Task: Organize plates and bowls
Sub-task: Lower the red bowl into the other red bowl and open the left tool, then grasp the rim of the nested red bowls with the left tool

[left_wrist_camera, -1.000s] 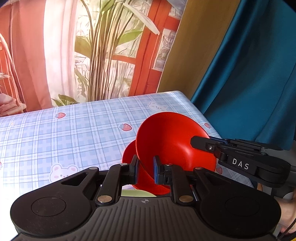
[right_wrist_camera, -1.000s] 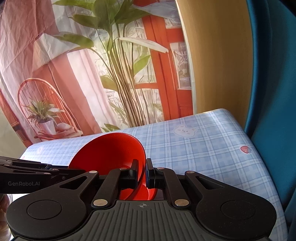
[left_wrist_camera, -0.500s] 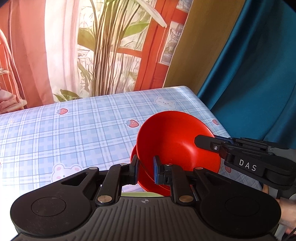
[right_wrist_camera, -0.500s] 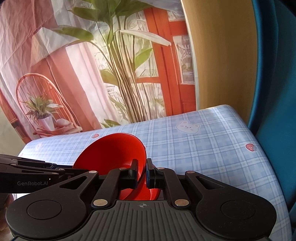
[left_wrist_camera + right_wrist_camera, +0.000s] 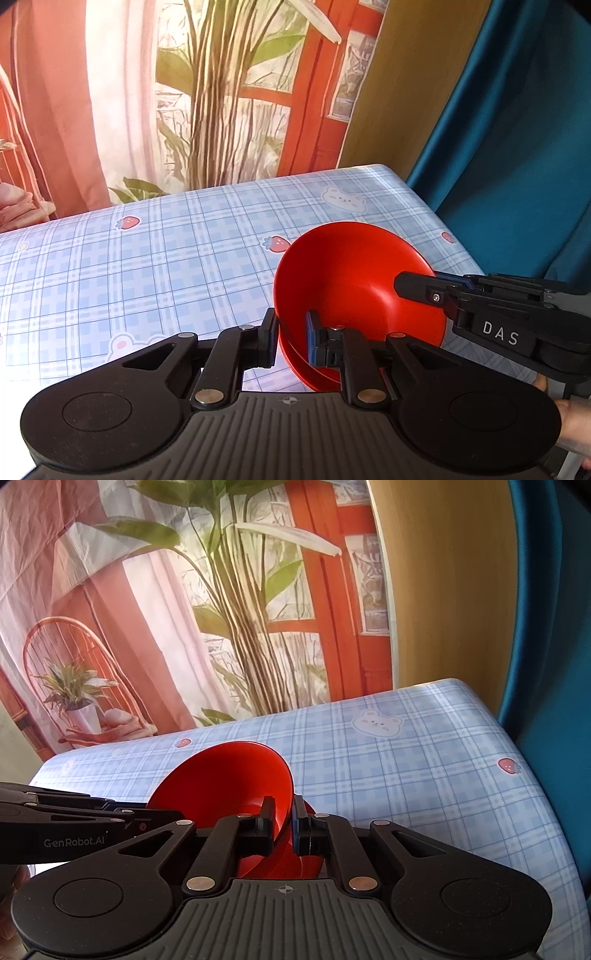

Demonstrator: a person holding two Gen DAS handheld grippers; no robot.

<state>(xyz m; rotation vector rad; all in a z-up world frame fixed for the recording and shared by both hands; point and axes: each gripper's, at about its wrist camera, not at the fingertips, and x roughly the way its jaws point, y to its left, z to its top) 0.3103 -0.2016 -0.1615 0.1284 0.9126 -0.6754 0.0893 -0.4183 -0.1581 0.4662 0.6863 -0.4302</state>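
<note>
A red bowl (image 5: 343, 280) is held tilted above the table, over a second red dish (image 5: 314, 376) whose edge shows under it. My left gripper (image 5: 291, 341) is shut on the bowl's near-left rim. My right gripper (image 5: 283, 829) is shut on the opposite rim of the same bowl (image 5: 225, 779); it shows in the left wrist view as the black arm marked DAS (image 5: 498, 325). The second red dish also shows under the right fingers (image 5: 306, 864). Whether it touches the table is hidden.
The table (image 5: 147, 266) has a blue plaid cloth with bears and strawberries. A printed backdrop of plants and a red window (image 5: 258, 609) hangs behind it. A teal curtain (image 5: 517, 147) hangs at the right edge of the table.
Both grippers have carried the red bowl to the right and slightly away; a pale green item seen under the left gripper earlier is out of view now.
</note>
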